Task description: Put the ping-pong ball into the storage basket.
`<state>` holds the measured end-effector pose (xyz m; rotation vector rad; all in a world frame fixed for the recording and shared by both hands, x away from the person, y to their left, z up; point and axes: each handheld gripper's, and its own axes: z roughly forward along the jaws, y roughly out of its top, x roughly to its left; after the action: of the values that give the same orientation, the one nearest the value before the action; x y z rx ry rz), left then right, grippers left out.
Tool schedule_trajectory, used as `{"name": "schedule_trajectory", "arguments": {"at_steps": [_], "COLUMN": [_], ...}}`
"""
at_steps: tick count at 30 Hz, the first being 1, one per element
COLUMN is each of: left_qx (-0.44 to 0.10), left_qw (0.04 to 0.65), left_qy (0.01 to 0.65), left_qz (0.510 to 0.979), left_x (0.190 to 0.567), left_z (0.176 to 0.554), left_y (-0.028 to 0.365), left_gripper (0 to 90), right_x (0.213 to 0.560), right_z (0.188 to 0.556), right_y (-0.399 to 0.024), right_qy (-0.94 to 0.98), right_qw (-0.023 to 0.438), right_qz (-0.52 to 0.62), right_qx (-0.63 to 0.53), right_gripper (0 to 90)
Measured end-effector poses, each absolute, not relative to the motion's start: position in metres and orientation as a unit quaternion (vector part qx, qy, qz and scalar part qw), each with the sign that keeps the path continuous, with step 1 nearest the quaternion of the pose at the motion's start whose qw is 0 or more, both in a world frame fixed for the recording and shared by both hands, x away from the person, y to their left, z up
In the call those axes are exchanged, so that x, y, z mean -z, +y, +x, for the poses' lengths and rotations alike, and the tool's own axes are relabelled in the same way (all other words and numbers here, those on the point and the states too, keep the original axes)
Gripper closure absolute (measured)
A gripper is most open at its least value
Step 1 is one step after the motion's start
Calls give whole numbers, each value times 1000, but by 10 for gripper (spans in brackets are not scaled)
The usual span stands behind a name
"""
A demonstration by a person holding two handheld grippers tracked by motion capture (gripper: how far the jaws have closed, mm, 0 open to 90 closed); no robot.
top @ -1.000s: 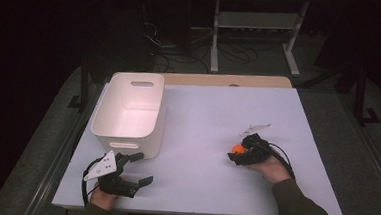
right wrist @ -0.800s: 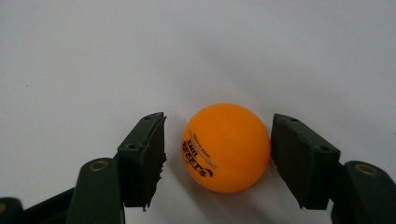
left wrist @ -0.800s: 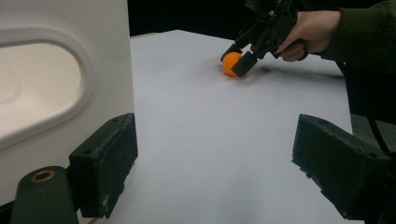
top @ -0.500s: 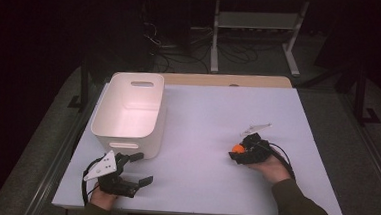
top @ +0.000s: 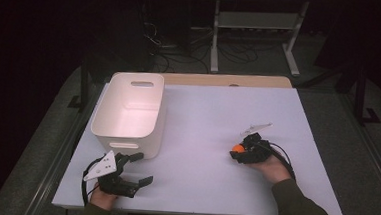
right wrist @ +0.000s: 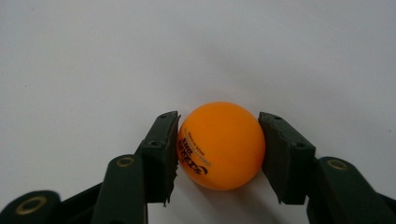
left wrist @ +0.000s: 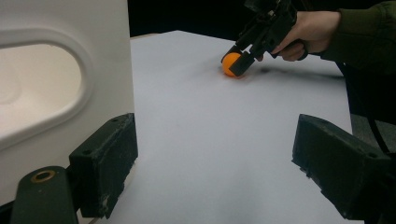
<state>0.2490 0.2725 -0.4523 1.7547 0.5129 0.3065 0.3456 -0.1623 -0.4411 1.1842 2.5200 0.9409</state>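
Almost nothing differs from half a second ago. The left tongs [top: 142, 168] stay spread wide and empty at the tabletop's [top: 203, 118] near edge, just in front of the white bin [top: 128, 108]. The right tongs [top: 236, 153] remain clamped on the orange ball [right wrist: 220, 144], which sits low on the tabletop between their jaws, well apart from the bin.

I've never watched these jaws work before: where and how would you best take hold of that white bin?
Grip the white bin by the oval handle cutout in its near end wall, coming from the person's side with the left gripper. One jaw can enter that opening; the other stays outside the thin wall.
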Motion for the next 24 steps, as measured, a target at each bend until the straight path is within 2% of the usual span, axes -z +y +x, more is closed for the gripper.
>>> {"name": "schedule_trajectory", "arguments": {"at_steps": [24], "left_qx": [-133], "left_qw": [601], "left_qy": [221], "left_qz": [757], "left_x": [452], "left_z": [249], "left_y": [272], "left_gripper": [140], "right_x": [436], "right_z": [347], "right_y": [-167], "right_qy": [844], "right_qw": [97], "right_qz": [411], "right_qx": [-331], "right_gripper": [495]}}
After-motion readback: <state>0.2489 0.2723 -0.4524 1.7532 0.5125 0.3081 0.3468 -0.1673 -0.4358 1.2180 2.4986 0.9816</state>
